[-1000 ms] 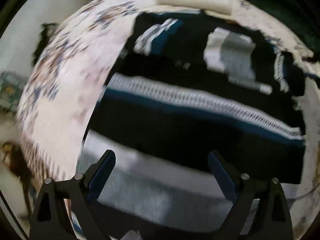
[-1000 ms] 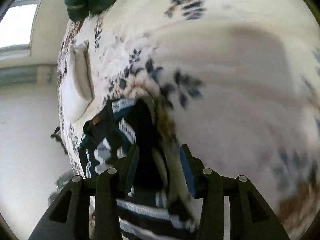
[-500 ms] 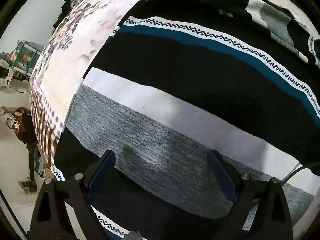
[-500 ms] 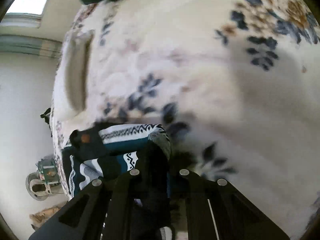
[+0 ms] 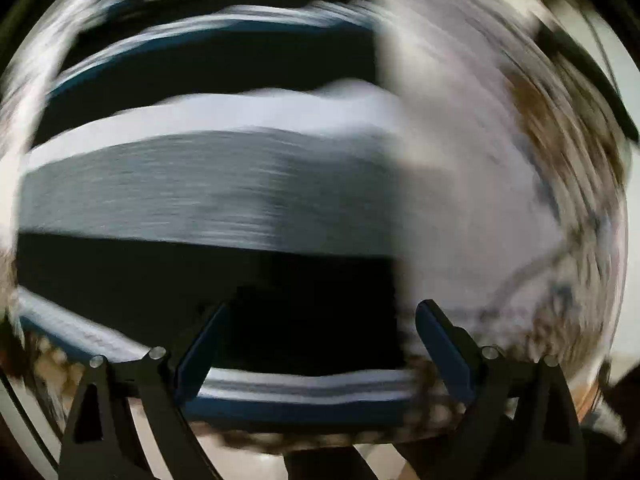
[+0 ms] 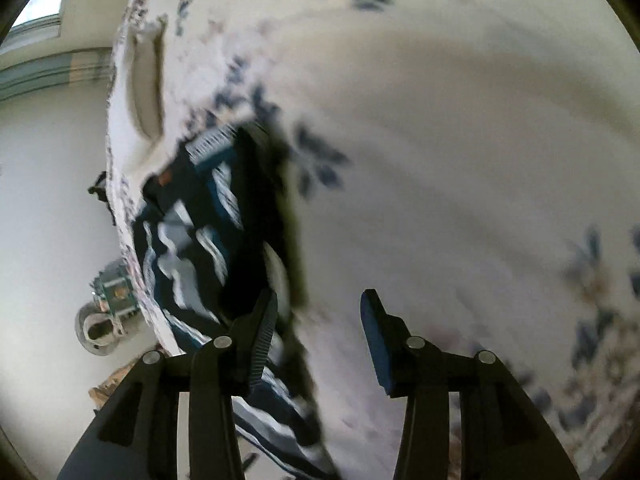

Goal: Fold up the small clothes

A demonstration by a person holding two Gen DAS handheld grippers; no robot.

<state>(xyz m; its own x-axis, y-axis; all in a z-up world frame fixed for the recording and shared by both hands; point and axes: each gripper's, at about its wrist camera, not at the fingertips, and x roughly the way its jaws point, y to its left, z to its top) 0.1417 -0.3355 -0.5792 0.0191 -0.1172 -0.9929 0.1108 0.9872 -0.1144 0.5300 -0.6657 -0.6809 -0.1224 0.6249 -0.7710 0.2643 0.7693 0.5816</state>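
Currently, by label:
Garment: a striped piece of clothing [image 6: 208, 240] in black, teal, white and grey lies on a floral bedspread [image 6: 460, 160].
Left gripper [image 5: 320, 344]: jaws wide apart, nothing between the pads, hanging over the garment's right edge; picture heavily blurred.
Right gripper [image 6: 318, 336]: jaws have just been opening, now partly apart and empty; the garment's edge lies just beside its left finger.
Background: pale pillow [image 6: 144, 84].

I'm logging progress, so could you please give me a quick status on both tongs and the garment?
Left tongs open, empty. Right tongs just opened, empty. Dark striped knit garment on floral bedspread. No obstruction seen.
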